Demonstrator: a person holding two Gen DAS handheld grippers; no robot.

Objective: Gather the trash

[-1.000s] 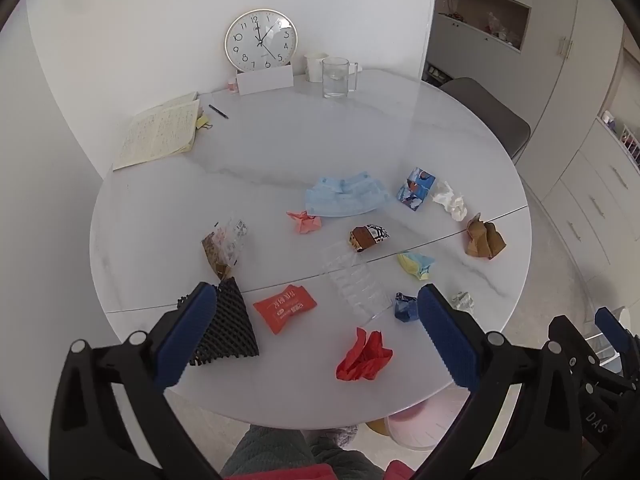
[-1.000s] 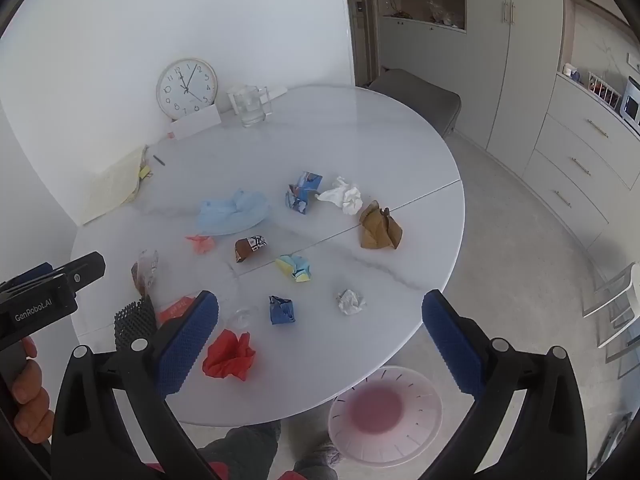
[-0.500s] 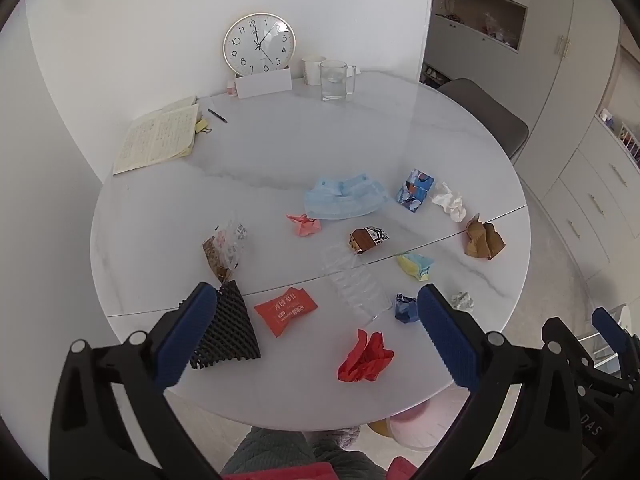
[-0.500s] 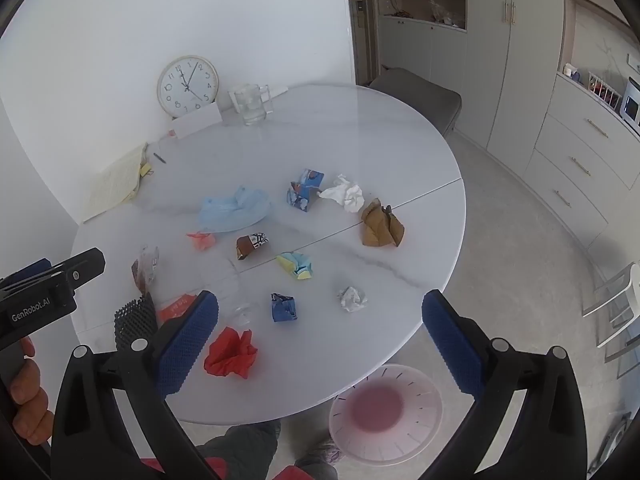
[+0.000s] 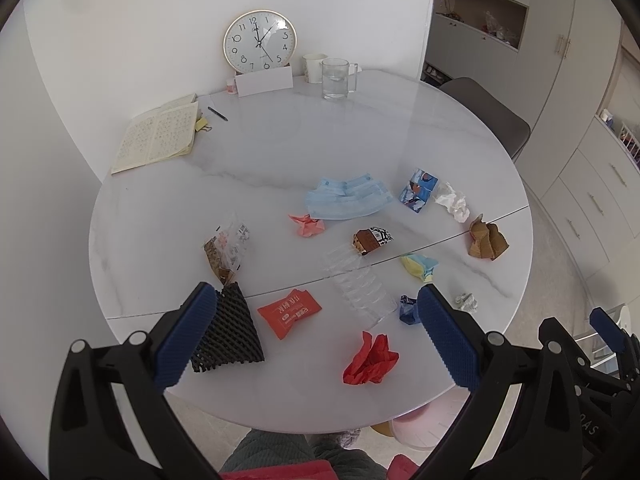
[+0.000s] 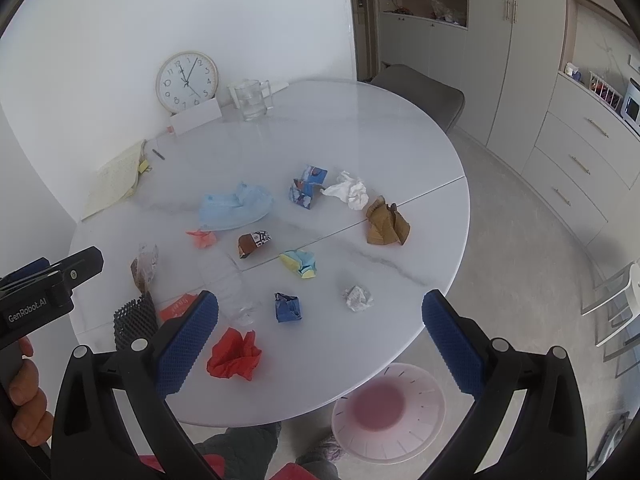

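A round white marble table [image 5: 280, 168] is seen from above, with scraps of trash scattered over the half nearest the camera. Both tools are held above the near edge with nothing between their fingers. The left gripper [image 5: 316, 336] is spread wide, its blue ribbed pads [image 5: 188, 332] well apart. The right gripper [image 6: 320, 340] is spread just as wide and is likewise empty. The words "GenRobot.AI" are printed in white on the black body of the left tool, seen at the left edge of the right wrist view.

Near the table's front edge a crumpled red paper [image 5: 370, 360] is lying. Towards the left edge a black foam mesh sleeve [image 5: 228, 332] is found, with a flat red sachet [image 5: 290, 312] bearing white writing too small to read beside it. A clear plastic blister tray [image 5: 356, 280] lies across the table's seam. A small blue foil wrapper [image 6: 288, 307] and a grey paper ball [image 6: 357, 298] rest near the right front edge. Towards the middle lie pale blue face masks [image 5: 346, 198], a pink paper scrap [image 5: 307, 225], a brown snack wrapper [image 5: 372, 240], a yellow and blue wrapper [image 5: 419, 266], a blue printed carton [image 5: 418, 190], a white tissue [image 5: 452, 202] and a brown crumpled paper [image 5: 487, 238].

At the far edge stand a round gold-rimmed wall clock [image 5: 260, 42], a glass mug [image 5: 336, 78] and an open notebook [image 5: 160, 138]. A pink perforated bin [image 6: 390, 412] sits on the floor below the table's near right edge.
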